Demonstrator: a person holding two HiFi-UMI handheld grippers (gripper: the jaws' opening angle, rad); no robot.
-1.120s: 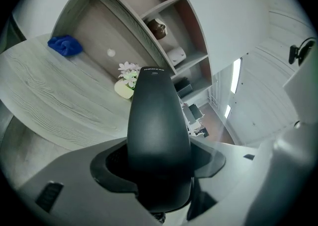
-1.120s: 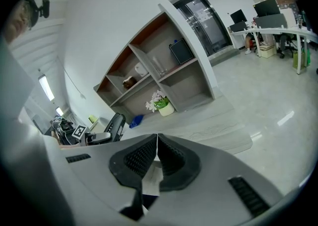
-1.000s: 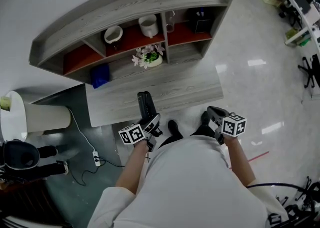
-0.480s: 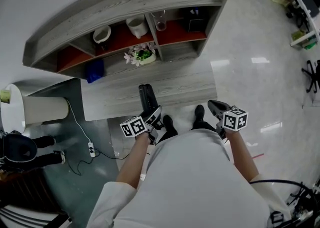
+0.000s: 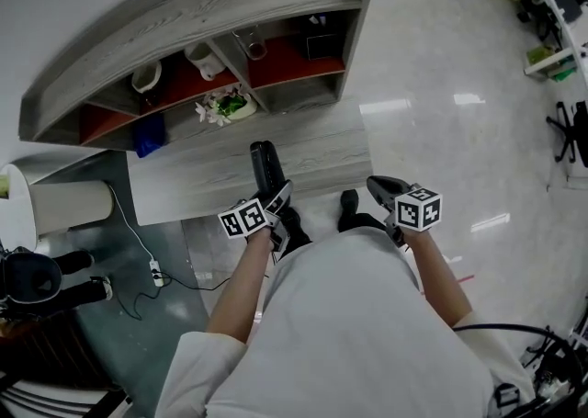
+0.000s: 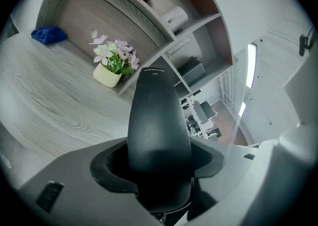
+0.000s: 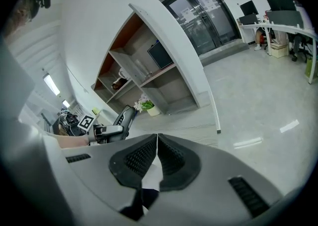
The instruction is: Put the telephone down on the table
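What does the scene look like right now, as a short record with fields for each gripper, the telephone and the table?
left gripper: shut on the telephone, a black handset
right gripper: shut, nothing between the jaws
telephone: in the air, pointing toward the shelf unit, not yet on the table
table: grey wood, with a flower pot and a blue cloth at the foot of the shelf unit
task status: telephone not put down
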